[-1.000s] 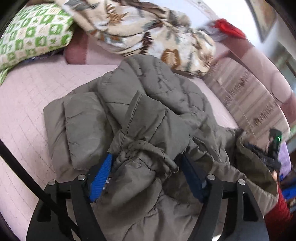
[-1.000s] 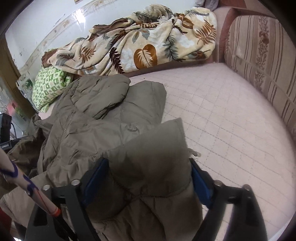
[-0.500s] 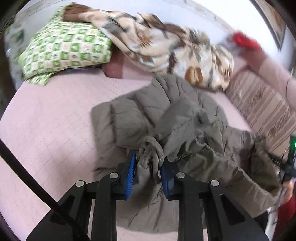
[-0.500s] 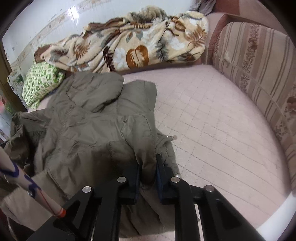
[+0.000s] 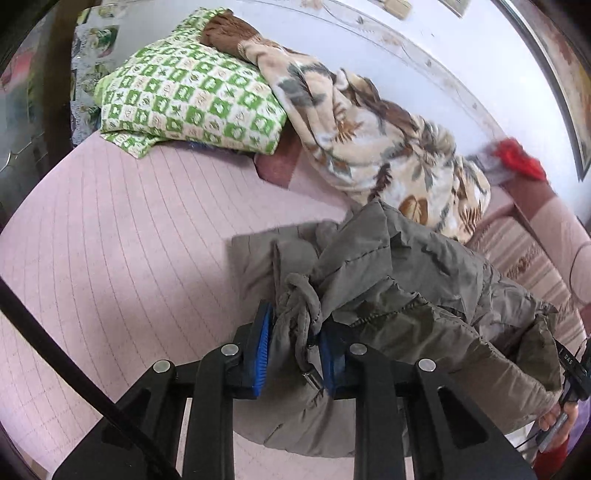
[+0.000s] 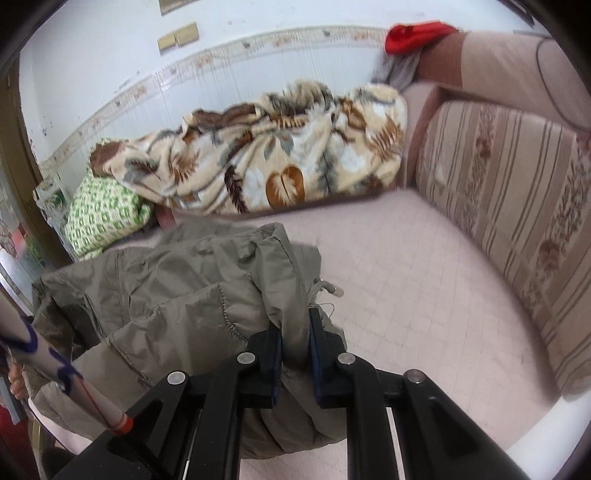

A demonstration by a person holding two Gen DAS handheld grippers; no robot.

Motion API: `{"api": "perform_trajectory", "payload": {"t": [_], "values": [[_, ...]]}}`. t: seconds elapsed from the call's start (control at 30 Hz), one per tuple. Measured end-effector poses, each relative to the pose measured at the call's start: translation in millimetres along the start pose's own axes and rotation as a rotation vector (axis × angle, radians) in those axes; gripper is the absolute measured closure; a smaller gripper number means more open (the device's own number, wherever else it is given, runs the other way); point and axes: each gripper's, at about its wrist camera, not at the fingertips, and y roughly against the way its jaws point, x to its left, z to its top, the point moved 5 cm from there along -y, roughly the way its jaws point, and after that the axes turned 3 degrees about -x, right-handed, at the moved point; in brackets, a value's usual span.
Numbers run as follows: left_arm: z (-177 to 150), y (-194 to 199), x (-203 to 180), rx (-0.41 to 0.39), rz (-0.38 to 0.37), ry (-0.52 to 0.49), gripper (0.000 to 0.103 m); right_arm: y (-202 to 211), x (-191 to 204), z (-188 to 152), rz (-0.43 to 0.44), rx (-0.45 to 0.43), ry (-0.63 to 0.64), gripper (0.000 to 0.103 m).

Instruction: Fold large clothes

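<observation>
An olive-grey padded jacket [image 5: 417,280] lies bunched on the pink quilted mattress [image 5: 122,258]; it also shows in the right wrist view [image 6: 177,295]. My left gripper [image 5: 297,347] is shut on a gathered cuff or hem of the jacket and holds it lifted. My right gripper [image 6: 295,343] is shut on another edge of the jacket, which hangs over and below the jaws. The other gripper's hand shows at the far right of the left wrist view [image 5: 561,417].
A green checked pillow [image 5: 192,99] and a leaf-print blanket [image 5: 373,147] lie at the back by the wall. A striped sofa back [image 6: 517,221] runs along the right. Red cloth [image 6: 413,33] sits on the armrest. A dark pole [image 5: 55,350] crosses the left wrist view.
Both grippers have closed from wide open onto folds of the jacket and pulled back and up. The jacket has bunched and lifted off the mattress.
</observation>
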Motion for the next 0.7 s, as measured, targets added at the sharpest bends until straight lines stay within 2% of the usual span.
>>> {"api": "perform_trajectory", "payload": {"t": [0.17, 0.23, 0.37, 0.47, 0.57, 0.7], "values": [[56, -14, 2, -0.02, 0.029, 0.038, 0.082, -14, 10, 48, -0.015, -0.049, -0.009, 0.09], [81, -27, 4, -0.021, 0.044, 0.054, 0.082, -32, 16, 76, -0.033, -0.068, -0.004, 0.09], [132, -81, 9, 0.001, 0.137, 0.077, 0.082, -83, 30, 129, -0.076, -0.079, 0.014, 0.091], [151, -128, 10, 0.026, 0.216, 0.075, 0.083, -132, 38, 156, -0.118, -0.065, 0.011, 0.091], [159, -184, 16, 0.057, 0.33, 0.036, 0.084, -194, 42, 164, -0.175, -0.02, 0.002, 0.091], [148, -240, 37, 0.092, 0.453, 0.005, 0.087, -275, 40, 147, -0.262, 0.057, 0.019, 0.091]]}}
